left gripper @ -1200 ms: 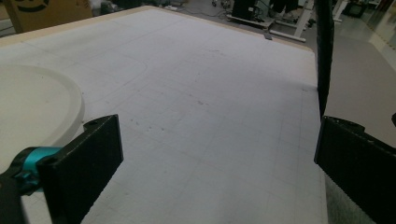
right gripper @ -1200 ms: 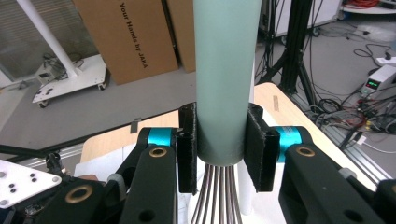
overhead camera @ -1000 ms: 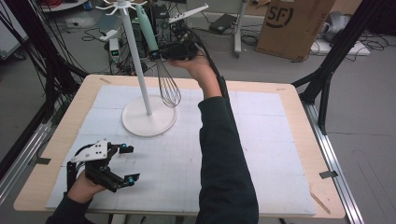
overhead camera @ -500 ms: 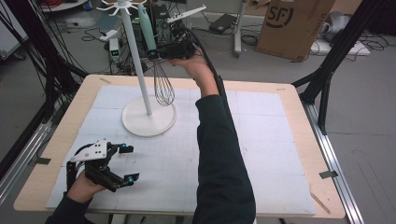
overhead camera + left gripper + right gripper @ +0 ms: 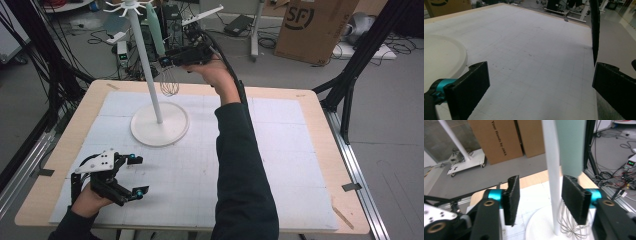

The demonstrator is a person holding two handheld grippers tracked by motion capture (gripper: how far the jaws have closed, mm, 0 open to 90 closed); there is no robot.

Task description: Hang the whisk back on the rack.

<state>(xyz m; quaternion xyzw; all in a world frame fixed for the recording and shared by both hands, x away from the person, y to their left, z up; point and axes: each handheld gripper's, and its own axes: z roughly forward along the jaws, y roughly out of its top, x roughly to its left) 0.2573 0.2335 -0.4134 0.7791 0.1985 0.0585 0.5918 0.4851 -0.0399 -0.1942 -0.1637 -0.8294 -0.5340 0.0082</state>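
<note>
While your left gripper [image 5: 131,176] rests low on the worktop [image 5: 280,150], your right gripper [image 5: 172,59] is raised at the stand [image 5: 159,107].
Left fingers gape wide, holding nothing. Farther off, right fingers stand apart around the white pole, gripping nothing; the whisk [image 5: 170,85] hangs just beside it.

even indoor light, soft, slightly blurry

Printed in black, "SF" in an oval logo, on the brown cardboard box [image 5: 316,24] standing on the floor. Printed in black, "Your Hands by JAKA", on another brown cardboard carton [image 5: 495,137].
</note>
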